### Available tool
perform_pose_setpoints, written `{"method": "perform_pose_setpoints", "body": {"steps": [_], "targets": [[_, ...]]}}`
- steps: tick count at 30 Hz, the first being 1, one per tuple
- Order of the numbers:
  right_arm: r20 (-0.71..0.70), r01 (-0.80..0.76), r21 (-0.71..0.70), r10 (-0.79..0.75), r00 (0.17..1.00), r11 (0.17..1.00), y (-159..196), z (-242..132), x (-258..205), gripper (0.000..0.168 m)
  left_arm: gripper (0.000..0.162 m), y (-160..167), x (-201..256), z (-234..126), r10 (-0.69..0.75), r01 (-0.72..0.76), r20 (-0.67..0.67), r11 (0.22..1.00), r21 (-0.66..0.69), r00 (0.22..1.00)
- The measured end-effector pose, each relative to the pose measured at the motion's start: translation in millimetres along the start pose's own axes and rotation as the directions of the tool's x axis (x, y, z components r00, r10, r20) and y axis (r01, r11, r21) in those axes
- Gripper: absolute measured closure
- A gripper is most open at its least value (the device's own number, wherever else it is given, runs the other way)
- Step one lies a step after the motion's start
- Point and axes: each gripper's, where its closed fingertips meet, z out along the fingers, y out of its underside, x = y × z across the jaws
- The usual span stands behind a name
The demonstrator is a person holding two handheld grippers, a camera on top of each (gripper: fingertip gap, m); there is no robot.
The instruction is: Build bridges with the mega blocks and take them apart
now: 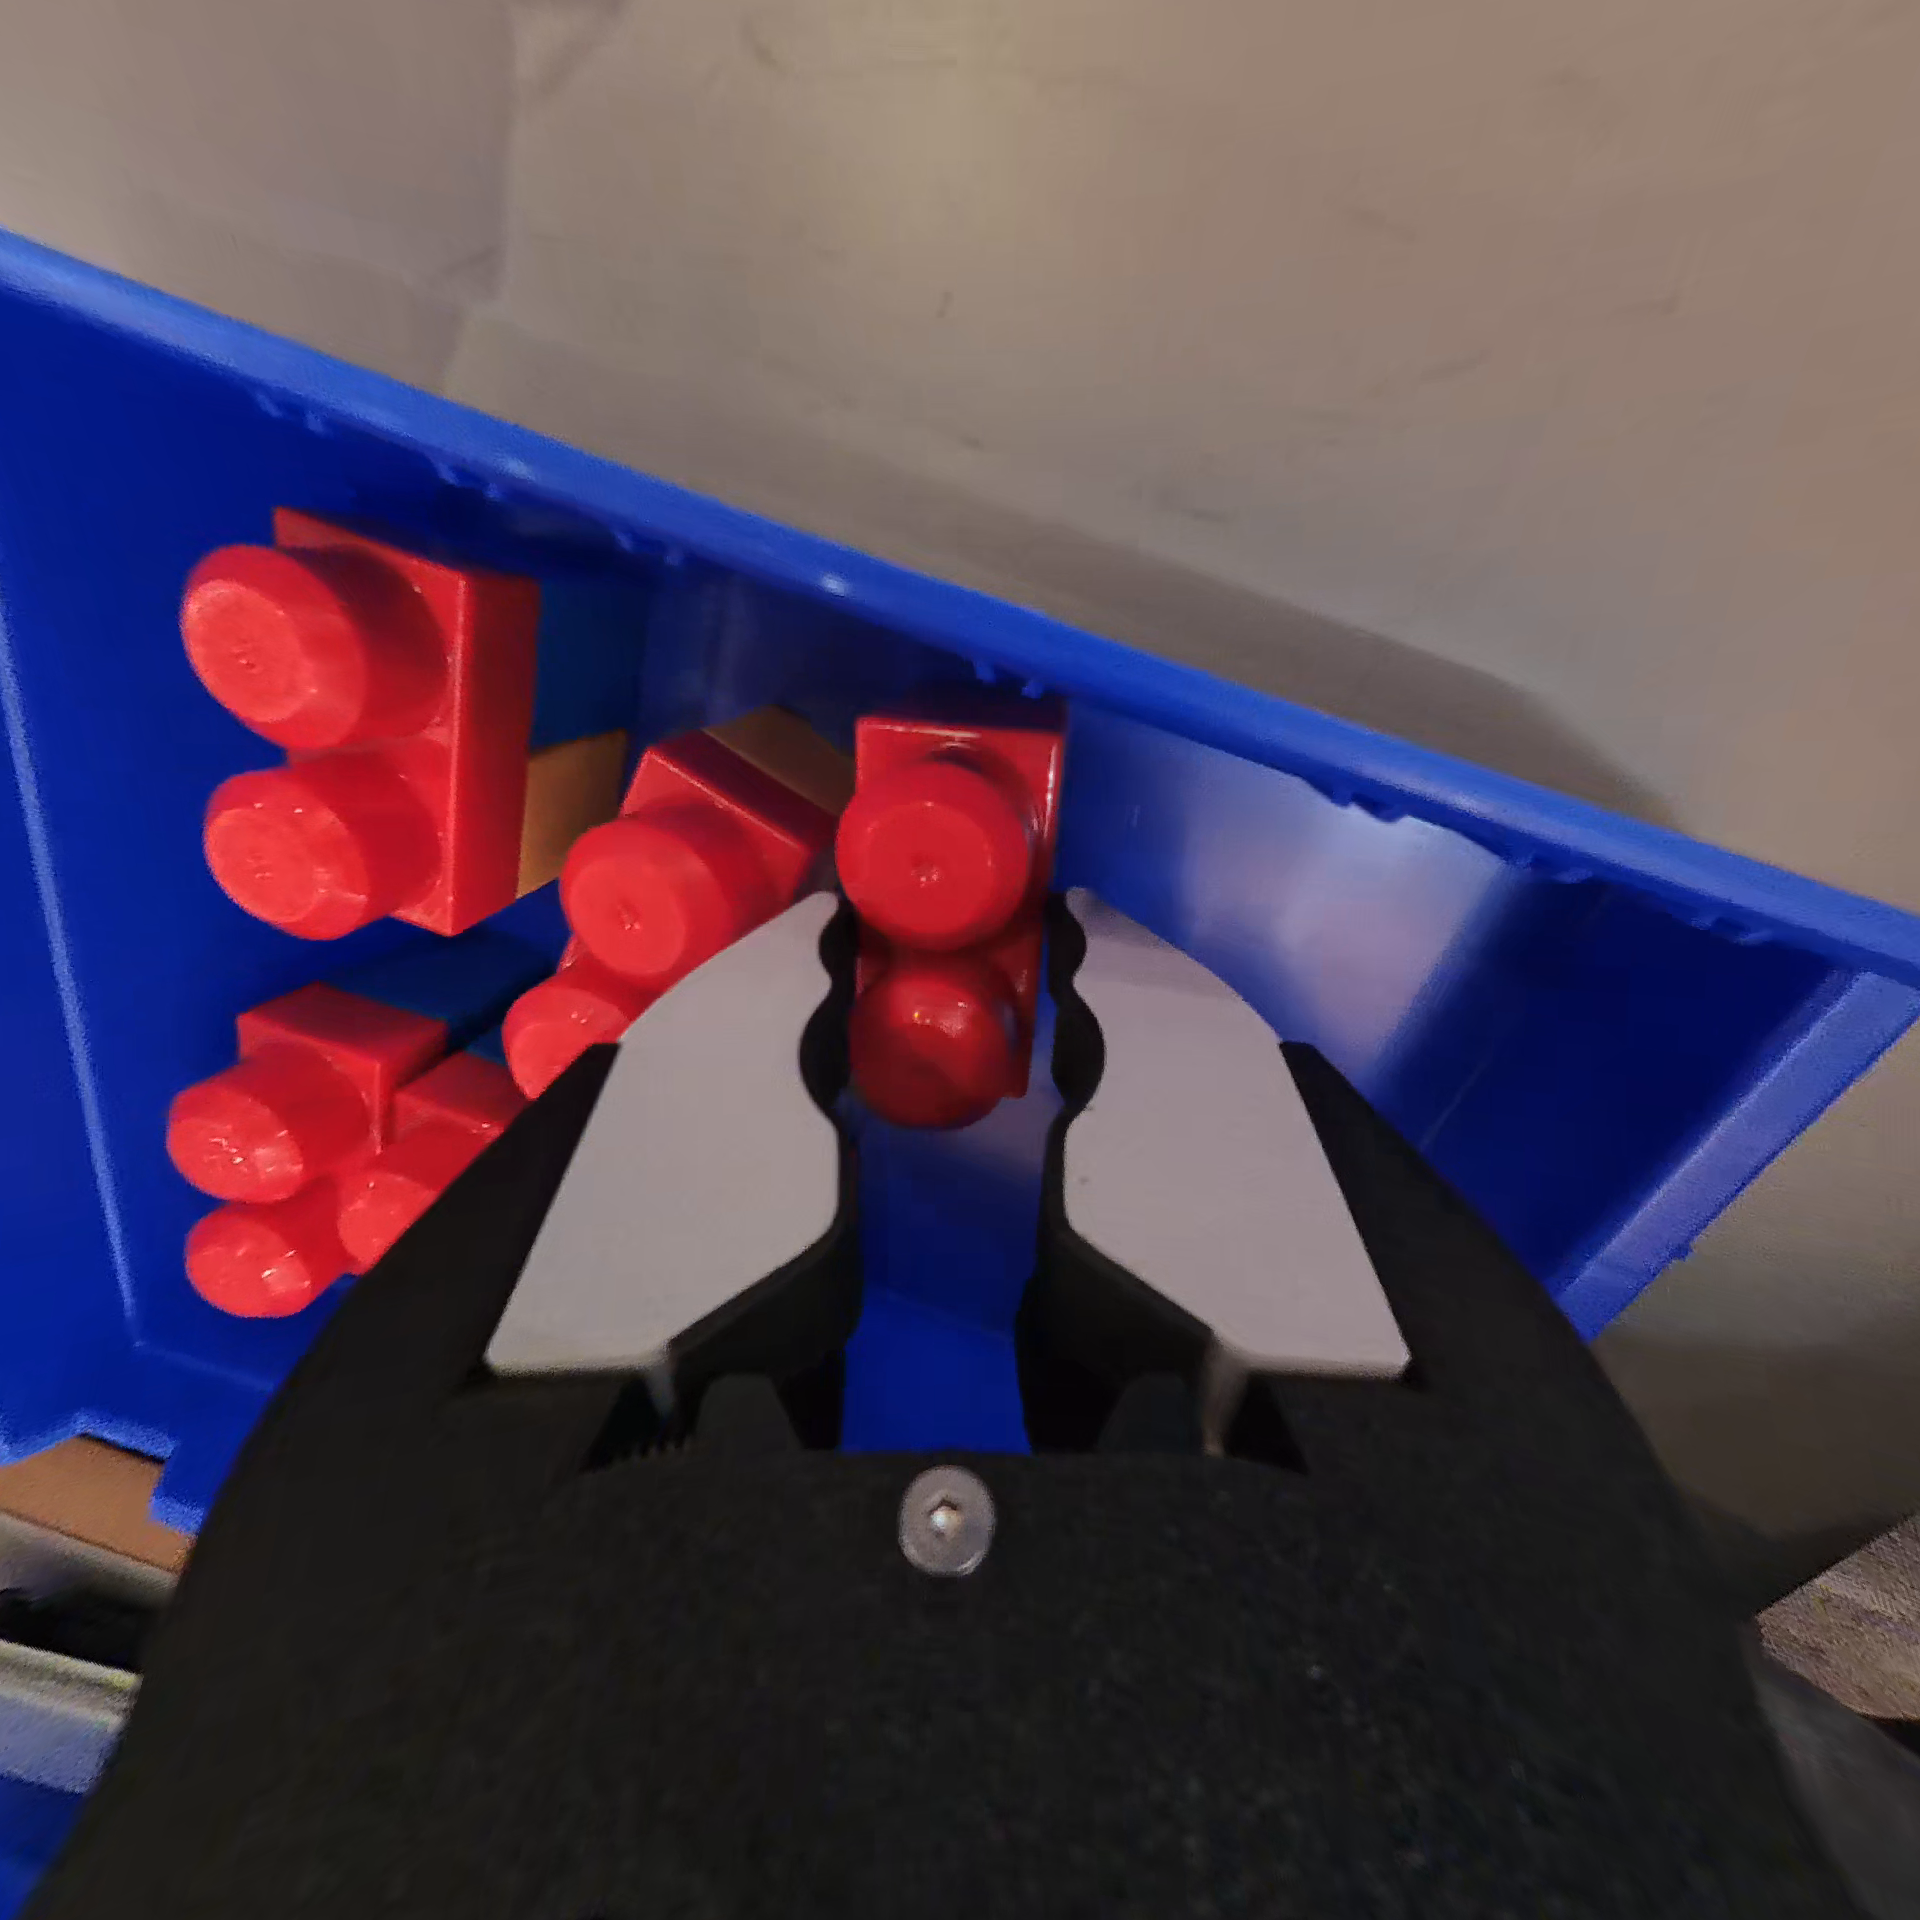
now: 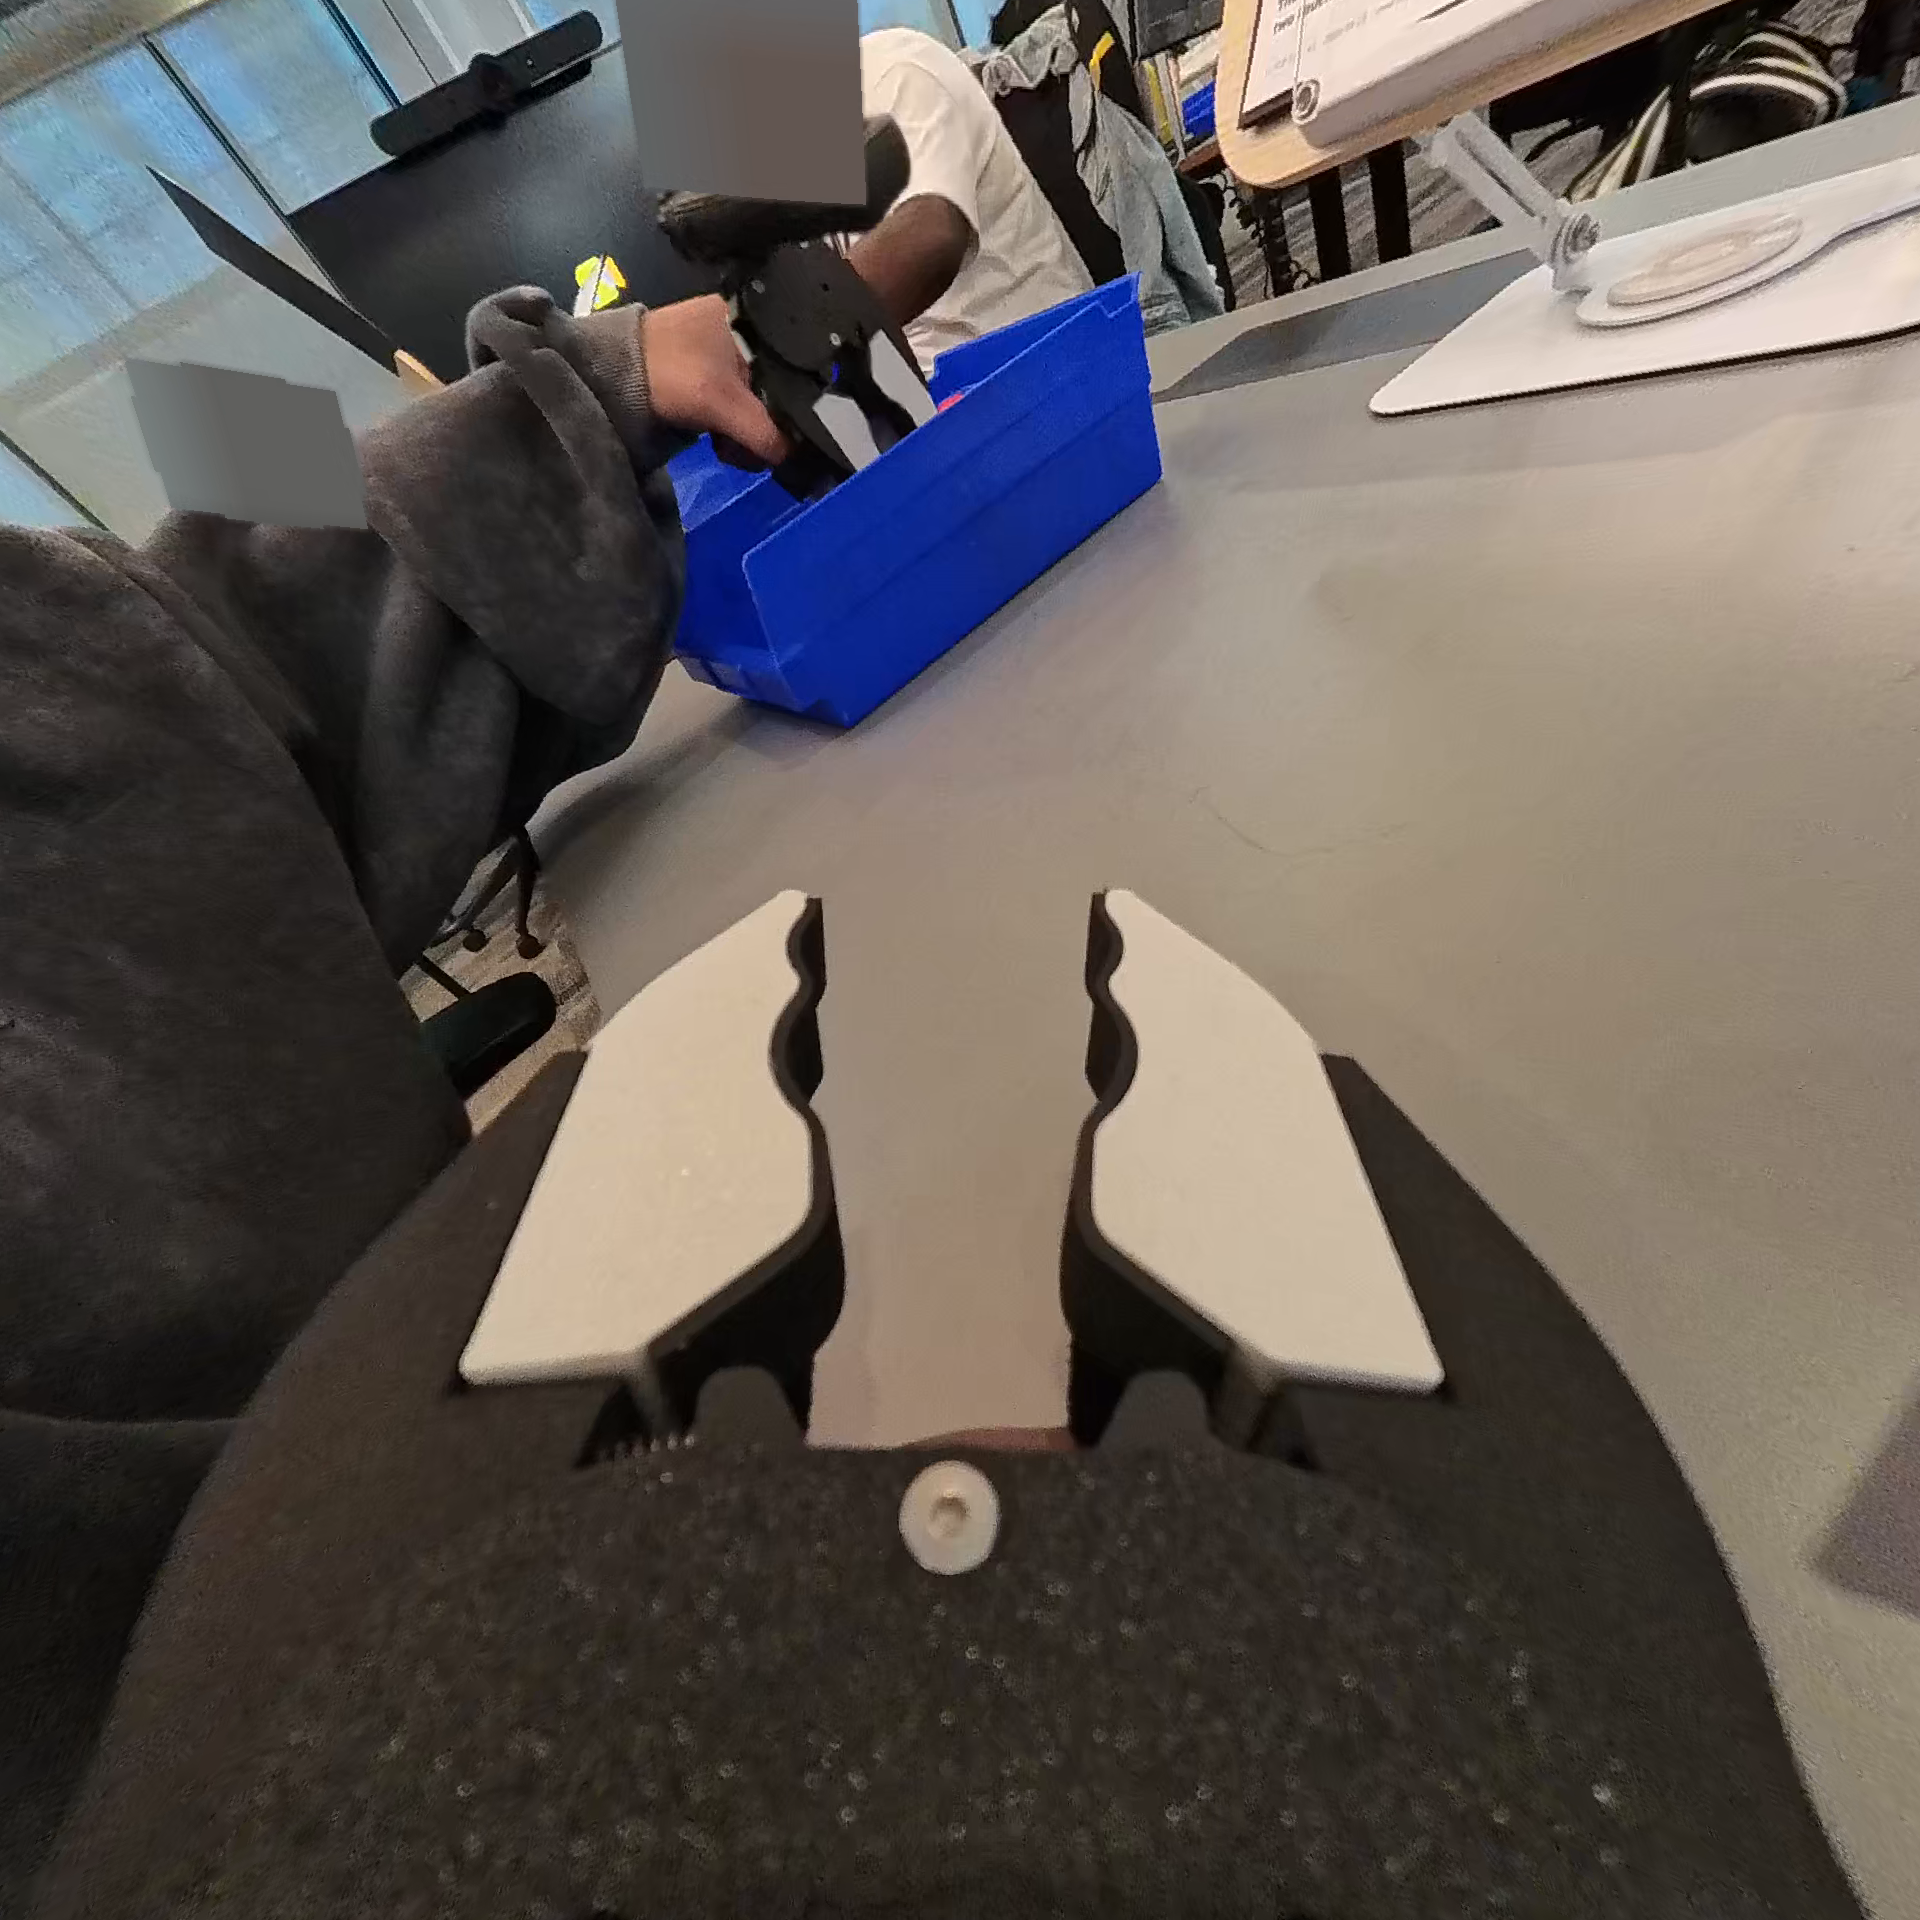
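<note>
Left gripper [image 1: 951,935] reaches into the blue plastic bin [image 1: 1351,758], its grey fingers [image 1: 727,1039] clamped on a red two-stud mega block [image 1: 940,904] by the bin's far wall. Four more red two-stud blocks [image 1: 343,727] crowd the bin floor to the left, one just beside the left finger; brown pieces show behind, too hidden to ID.

Right gripper [image 2: 954,987] hovers w/ jaws apart, nothing between, above the grey worktop [image 2: 1455,779], well apart from the bin near the worktop's far-left edge. White flat base w/ stand arm [image 2: 1662,312] sits at the far-right corner. A person in a white shirt [image 2: 956,156] sits behind the bin; windows beyond.
</note>
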Motion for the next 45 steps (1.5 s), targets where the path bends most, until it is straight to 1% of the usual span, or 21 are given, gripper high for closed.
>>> {"method": "perform_pose_setpoints", "body": {"steps": [4,7,9,11,14,16,18,19,21,23,24,25,26,28,31,33,35,36,37,42,45], "targets": [[0.005,0.002,-0.006,-0.002,1.000,1.000,1,0,-1,0.120,0.127,6,6,-2,-0.004,0.003,-0.047,0.999,-0.039,0.999],[0.006,0.014,-0.013,-0.014,1.000,1.000,2,0,-3,0.121,0.128,10,4,-3,-0.028,0.026,-0.023,0.998,-0.061,0.999],[0.003,0.024,-0.015,-0.024,1.000,1.000,2,2,-3,0.122,0.127,17,-6,-12,-0.083,0.086,0.041,0.992,-0.092,0.996],[-0.009,0.049,-0.024,-0.049,0.999,0.999,2,4,-2,0.122,0.127,14,-14,-33,-0.187,0.190,0.060,0.980,-0.051,0.981],[-0.050,0.135,-0.043,-0.137,0.989,0.990,-1,13,2,0.119,0.128,-4,-11,-78,-0.338,0.337,0.035,0.941,0.042,0.940],[-0.091,0.239,-0.066,-0.244,0.965,0.969,-6,24,5,0.111,0.128,-26,2,-110,-0.396,0.394,-0.006,0.910,0.128,0.918],[-0.163,0.359,-0.100,-0.372,0.914,0.928,-16,37,10,0.101,0.128,-54,26,-135,-0.440,0.450,-0.093,0.869,0.206,0.893],[-0.202,0.411,-0.121,-0.427,0.881,0.904,-22,43,12,0.098,0.128,-68,39,-143,-0.465,0.485,-0.139,0.843,0.234,0.874],[-0.219,0.479,-0.166,-0.506,0.834,0.862,-32,61,7,0.092,0.128,-98,67,-151,-0.481,0.536,-0.242,0.795,0.283,0.843],[-0.221,0.526,-0.236,-0.572,0.790,0.817,-38,81,2,0.082,0.128,-129,92,-149,-0.455,0.536,-0.295,0.778,0.327,0.840],[-0.230,0.547,-0.263,-0.602,0.765,0.795,-42,90,1,0.081,0.128,-143,101,-146,-0.433,0.515,-0.286,0.777,0.363,0.855],[-0.238,0.563,-0.279,-0.624,0.744,0.778,-47,97,1,0.079,0.128,-152,109,-140,-0.422,0.494,-0.260,0.788,0.369,0.868],[-0.253,0.573,-0.287,-0.638,0.728,0.768,-54,104,1,0.080,0.128,-160,119,-133,-0.407,0.475,-0.252,0.807,0.351,0.878],[-0.278,0.586,-0.279,-0.648,0.709,0.761,-68,112,1,0.086,0.128,-179,144,-122,-0.372,0.467,-0.312,0.821,0.329,0.874],[-0.258,0.595,-0.296,-0.662,0.704,0.747,-69,118,3,0.076,0.128,-199,170,-114,-0.338,0.463,-0.382,0.832,0.307,0.860],[-0.253,0.609,-0.286,-0.671,0.697,0.740,-69,118,3,0.076,0.128,-208,180,-112,-0.322,0.465,-0.417,0.831,0.307,0.850],[-0.258,0.623,-0.275,-0.681,0.685,0.732,-68,119,4,0.074,0.128,-217,192,-112,-0.309,0.492,-0.501,0.823,0.286,0.808],[-0.283,0.633,-0.278,-0.691,0.665,0.723,-69,119,7,0.073,0.128,-220,197,-110,-0.307,0.503,-0.533,0.821,0.271,0.788],[-0.292,0.640,-0.291,-0.703,0.649,0.711,-68,118,11,0.077,0.128,-222,201,-108,-0.300,0.505,-0.556,0.823,0.259,0.775],[-0.246,0.630,-0.382,-0.731,0.636,0.677,-52,117,23,0.077,0.129,-221,205,-93,-0.301,0.489,-0.567,0.847,0.211,0.767],[-0.228,0.616,-0.384,-0.717,0.659,0.688,-49,118,24,0.077,0.129,-220,205,-91,-0.302,0.474,-0.556,0.859,0.193,0.774]]}}
